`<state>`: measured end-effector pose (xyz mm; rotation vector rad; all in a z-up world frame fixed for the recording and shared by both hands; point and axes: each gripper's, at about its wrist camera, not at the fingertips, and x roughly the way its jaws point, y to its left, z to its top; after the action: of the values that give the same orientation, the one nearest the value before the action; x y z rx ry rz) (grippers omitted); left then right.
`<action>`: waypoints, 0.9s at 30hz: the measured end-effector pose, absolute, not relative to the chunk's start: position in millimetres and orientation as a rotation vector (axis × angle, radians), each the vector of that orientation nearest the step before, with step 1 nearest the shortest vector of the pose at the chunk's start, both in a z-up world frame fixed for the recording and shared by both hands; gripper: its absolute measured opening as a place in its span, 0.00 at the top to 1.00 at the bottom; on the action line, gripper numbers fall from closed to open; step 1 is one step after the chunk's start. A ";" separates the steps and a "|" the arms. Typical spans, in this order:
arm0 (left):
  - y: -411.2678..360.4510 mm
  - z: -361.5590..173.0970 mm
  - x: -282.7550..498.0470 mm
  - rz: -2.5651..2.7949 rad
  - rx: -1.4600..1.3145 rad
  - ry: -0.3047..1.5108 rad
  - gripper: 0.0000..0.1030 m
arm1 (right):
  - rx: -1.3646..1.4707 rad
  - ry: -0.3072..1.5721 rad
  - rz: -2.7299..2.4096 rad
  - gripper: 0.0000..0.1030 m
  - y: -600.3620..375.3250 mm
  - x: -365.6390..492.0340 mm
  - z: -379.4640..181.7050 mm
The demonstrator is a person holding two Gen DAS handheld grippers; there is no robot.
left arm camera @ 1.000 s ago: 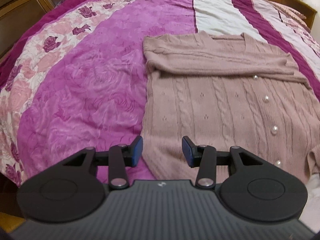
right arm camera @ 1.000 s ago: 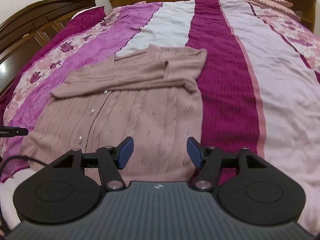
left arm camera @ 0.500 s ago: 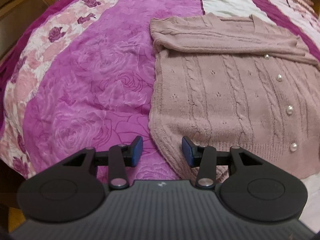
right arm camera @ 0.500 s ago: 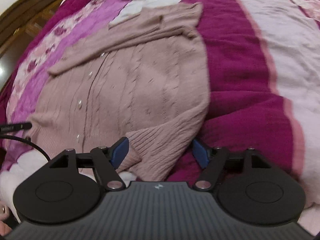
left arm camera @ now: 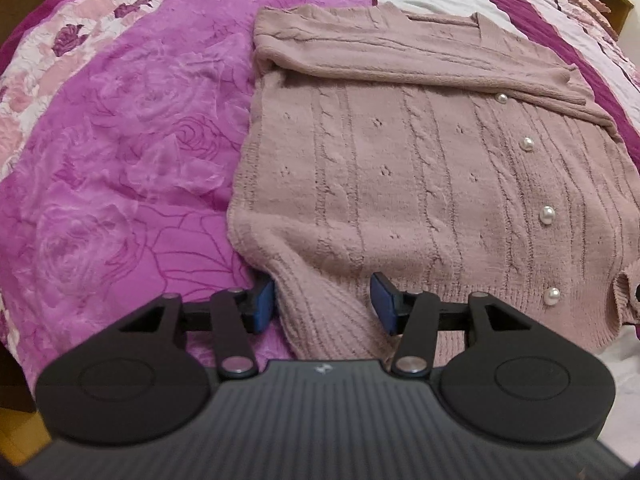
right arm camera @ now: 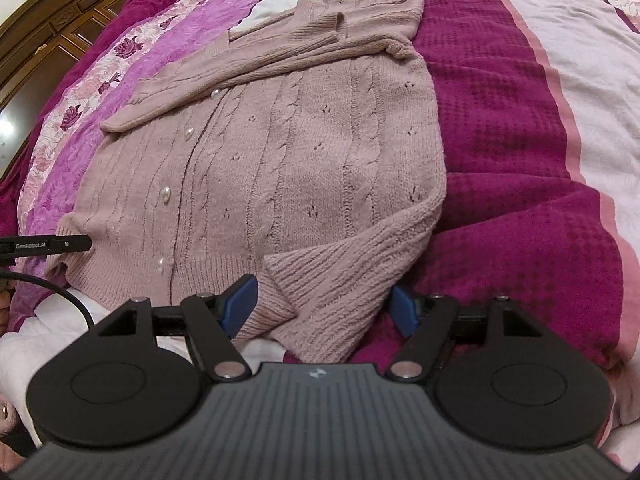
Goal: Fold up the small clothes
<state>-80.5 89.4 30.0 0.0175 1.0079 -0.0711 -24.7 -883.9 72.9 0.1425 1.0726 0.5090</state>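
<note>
A dusty-pink cable-knit cardigan with pearl buttons lies flat on the bed, its sleeves folded across the chest. My left gripper is low over the hem's left corner. Its jaws are opening, the ribbed hem lies between the blue pads, and neither pad presses on it. In the right wrist view the cardigan fills the middle. My right gripper stands open and wide around the hem's right corner, which curls up between its pads. The left gripper's black finger shows at the hem's far side.
The bedspread has magenta, rose-print, white and dark crimson stripes. Dark wooden furniture stands beyond the bed's left side. A black cable crosses a white sheet at the near edge.
Both grippers have sunk toward the cardigan's hem. Each hem corner now lies between a pair of pads, and both pairs of jaws stand wider than before.
</note>
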 end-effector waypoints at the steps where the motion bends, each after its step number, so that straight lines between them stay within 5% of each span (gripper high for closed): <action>1: 88.7 29.2 -80.1 -0.072 0.016 1.010 0.50 | 0.141 1.073 0.510 0.27 -883.2 -23.8 72.2; 27: 90.1 16.6 -78.5 -0.142 -0.026 1.027 0.51 | 0.047 1.127 0.493 0.22 -866.2 -17.0 65.3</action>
<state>-78.5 90.1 16.6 -0.0261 1.0274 -0.1424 -17.0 -866.2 65.3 0.0466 1.1274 0.4927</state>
